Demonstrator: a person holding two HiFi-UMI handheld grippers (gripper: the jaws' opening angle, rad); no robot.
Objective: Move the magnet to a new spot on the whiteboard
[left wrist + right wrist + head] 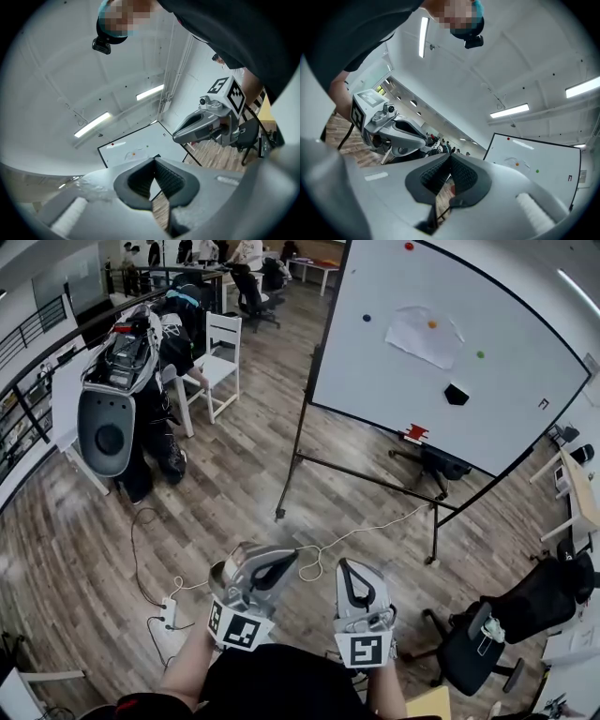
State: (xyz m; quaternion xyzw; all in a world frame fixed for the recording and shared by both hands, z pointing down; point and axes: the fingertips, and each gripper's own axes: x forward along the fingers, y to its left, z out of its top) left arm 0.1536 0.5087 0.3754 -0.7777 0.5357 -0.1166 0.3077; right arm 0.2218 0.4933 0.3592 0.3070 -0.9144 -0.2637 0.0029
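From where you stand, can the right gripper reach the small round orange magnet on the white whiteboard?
Probably not yet: the right gripper sits shut near the body, wood floor lying between it and the orange magnet. Nothing blocks the way.

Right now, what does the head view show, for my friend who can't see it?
The grey left gripper and right gripper sit low, jaws shut and empty. Across the wooden floor stands a big white whiteboard on a black stand, dotted with small round magnets: red, blue, orange, green.
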